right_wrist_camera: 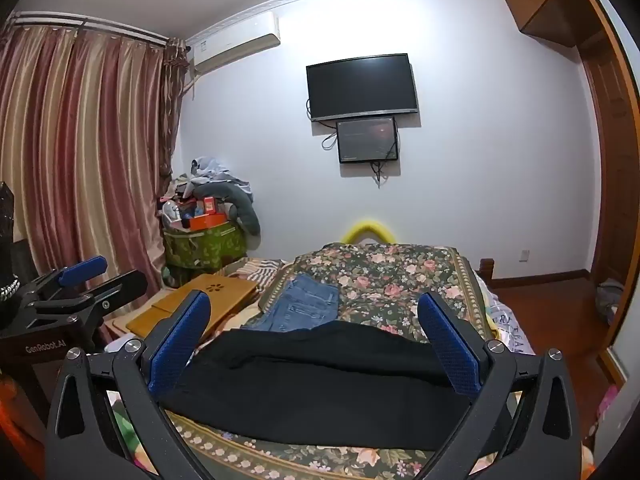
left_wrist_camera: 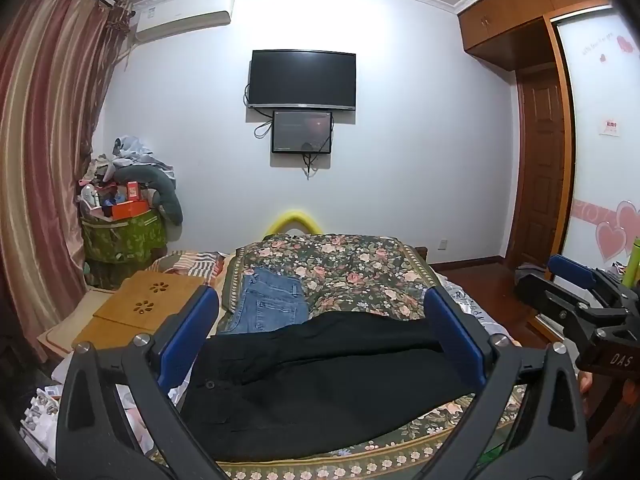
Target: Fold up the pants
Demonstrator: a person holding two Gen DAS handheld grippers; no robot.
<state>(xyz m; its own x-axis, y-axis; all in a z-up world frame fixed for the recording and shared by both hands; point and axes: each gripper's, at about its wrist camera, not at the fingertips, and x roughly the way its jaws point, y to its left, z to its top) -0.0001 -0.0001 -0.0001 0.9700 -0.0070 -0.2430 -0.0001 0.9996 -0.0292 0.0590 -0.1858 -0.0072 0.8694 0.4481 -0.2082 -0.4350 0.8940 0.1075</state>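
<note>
Left wrist view: left tongs [left_wrist_camera: 320, 320] spread wide, pinching nothing, black pants [left_wrist_camera: 320, 384] lying right under and between the fingers on the floral bedspread [left_wrist_camera: 352, 272]. Pants look rumpled, roughly flat, button showing. Right tongs [right_wrist_camera: 312, 320] spread too, same pants [right_wrist_camera: 320, 380] below. Jeans [left_wrist_camera: 272, 304] just beyond.

Black pants [right_wrist_camera: 316, 380] on floral bedspread [right_wrist_camera: 400, 280] between wide-apart jaws, jeans [right_wrist_camera: 304, 308] beyond.

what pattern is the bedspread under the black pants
Floral: pink and cream roses on a dark green bedspread, clearest in the right wrist view.
</note>
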